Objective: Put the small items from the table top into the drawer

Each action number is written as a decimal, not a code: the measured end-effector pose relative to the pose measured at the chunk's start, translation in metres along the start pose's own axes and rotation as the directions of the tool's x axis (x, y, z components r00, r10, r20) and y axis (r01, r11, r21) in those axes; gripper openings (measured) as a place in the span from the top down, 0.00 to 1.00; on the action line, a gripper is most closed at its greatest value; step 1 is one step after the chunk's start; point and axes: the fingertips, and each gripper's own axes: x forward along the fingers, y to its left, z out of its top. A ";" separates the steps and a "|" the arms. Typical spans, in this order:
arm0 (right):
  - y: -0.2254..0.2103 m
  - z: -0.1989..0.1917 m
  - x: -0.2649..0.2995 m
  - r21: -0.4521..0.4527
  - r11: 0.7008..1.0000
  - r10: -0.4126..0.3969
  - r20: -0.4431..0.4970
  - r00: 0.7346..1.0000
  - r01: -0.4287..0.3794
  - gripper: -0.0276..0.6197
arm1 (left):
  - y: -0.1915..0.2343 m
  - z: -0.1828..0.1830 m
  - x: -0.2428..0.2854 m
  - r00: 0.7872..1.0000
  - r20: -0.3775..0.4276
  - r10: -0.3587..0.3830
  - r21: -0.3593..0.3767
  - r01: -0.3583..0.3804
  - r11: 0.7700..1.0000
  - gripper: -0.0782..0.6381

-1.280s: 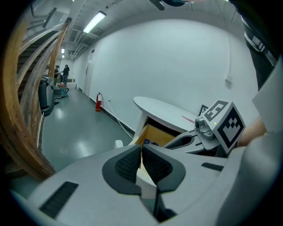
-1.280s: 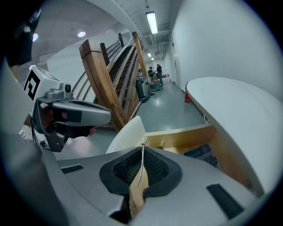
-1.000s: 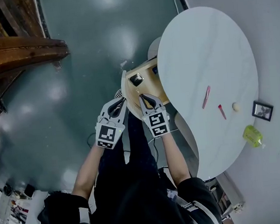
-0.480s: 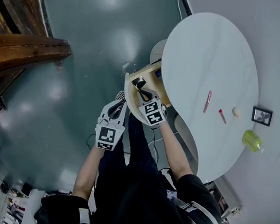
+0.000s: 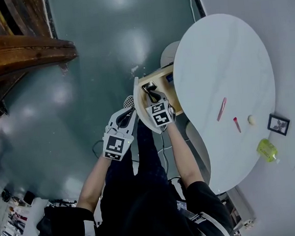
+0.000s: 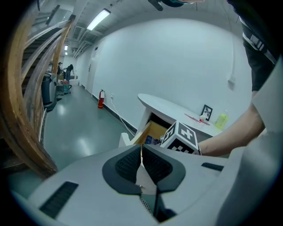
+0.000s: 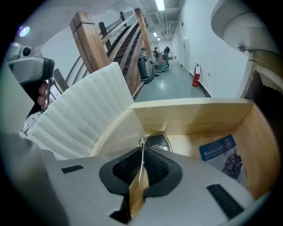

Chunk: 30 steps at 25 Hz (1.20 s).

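Note:
The wooden drawer [image 5: 160,78] stands pulled out from under the white table [image 5: 219,57]. My right gripper [image 5: 150,91] dips into the drawer and is shut on a thin silver metal piece [image 7: 142,152] that sticks out past its pads. Below it in the drawer lie a black flat item [image 7: 159,141] and a blue packet [image 7: 220,155]. My left gripper [image 5: 128,110] hangs beside the drawer's white front, shut with nothing seen between its pads [image 6: 150,165]. On the table lie a pink stick [image 5: 221,109], a small red item [image 5: 237,124] and a cream ball [image 5: 251,119].
A framed photo [image 5: 277,124] and a yellow-green bottle [image 5: 267,149] stand at the table's right edge. The drawer's ribbed white front [image 7: 82,117] rises at the left of the right gripper. A wooden staircase [image 5: 19,54] is at far left across the green floor.
My right gripper has sunk from above the drawer's front edge down into the drawer, still shut. The left gripper has stayed where it was.

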 end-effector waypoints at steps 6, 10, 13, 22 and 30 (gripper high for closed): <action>-0.002 -0.005 0.005 0.006 1.000 -0.001 -0.006 1.000 0.001 0.90 | 0.004 -0.002 -0.001 1.000 -0.004 0.004 -0.001 -0.004 1.000 0.86; -0.002 -0.001 0.005 0.003 1.000 -0.012 0.024 1.000 0.012 0.89 | 0.005 -0.003 -0.002 1.000 -0.004 0.005 -0.002 -0.005 1.000 0.86; 0.002 0.000 0.003 -0.005 1.000 -0.003 0.024 1.000 0.003 0.88 | 0.004 -0.002 -0.003 1.000 -0.002 0.002 -0.001 -0.002 1.000 0.86; 0.005 0.007 -0.008 0.018 1.000 0.002 0.032 0.999 -0.002 0.78 | 0.003 0.005 -0.010 1.000 0.010 0.001 0.010 -0.001 1.000 0.86; 0.011 0.027 -0.044 0.014 1.000 -0.014 0.094 0.995 0.013 0.78 | -0.007 0.025 -0.023 0.999 0.034 0.003 0.036 -0.005 0.999 0.86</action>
